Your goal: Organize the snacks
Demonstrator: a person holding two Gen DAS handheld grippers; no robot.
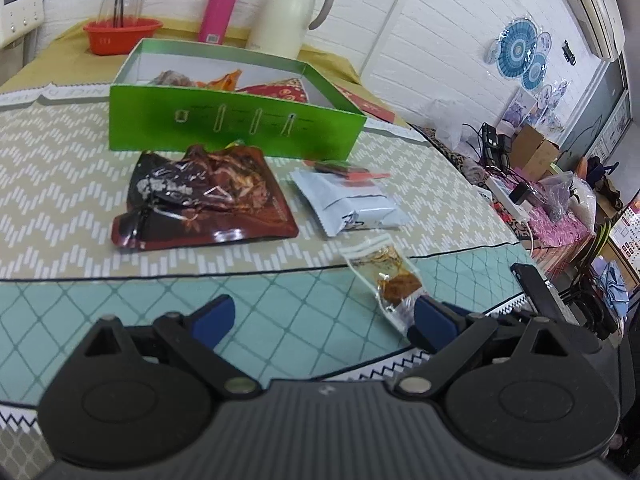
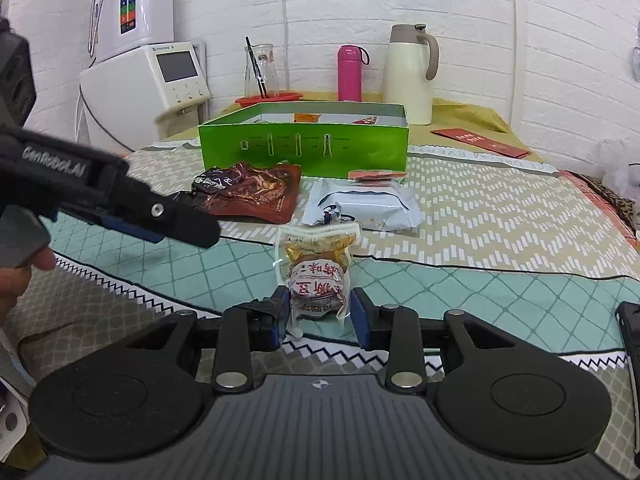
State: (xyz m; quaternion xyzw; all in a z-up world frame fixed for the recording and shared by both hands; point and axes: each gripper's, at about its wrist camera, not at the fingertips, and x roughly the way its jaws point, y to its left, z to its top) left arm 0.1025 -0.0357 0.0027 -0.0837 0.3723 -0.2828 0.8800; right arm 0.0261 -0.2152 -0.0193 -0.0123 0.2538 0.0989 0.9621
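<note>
A small clear snack packet (image 2: 318,276) lies on the teal cloth, and my right gripper (image 2: 319,312) has a finger on each side of its near end, jaws not pressed on it. The same packet (image 1: 386,276) shows in the left wrist view, by my left gripper's right fingertip (image 1: 430,314). My left gripper (image 1: 322,314) is open and empty above the cloth; it also shows in the right wrist view (image 2: 188,226). A dark red snack bag (image 1: 204,196) (image 2: 252,190), a white packet (image 1: 352,204) (image 2: 362,204) and a small orange packet (image 2: 374,176) lie before the green box (image 1: 236,120) (image 2: 304,144), which holds a few snacks.
Behind the box stand a pink bottle (image 2: 350,72), a cream jug (image 2: 410,74), a glass carafe in a red basket (image 1: 120,34) and a white appliance (image 2: 152,92). A red envelope (image 2: 480,142) lies at the right. Cluttered boxes and cables (image 1: 532,168) sit beyond the table's right edge.
</note>
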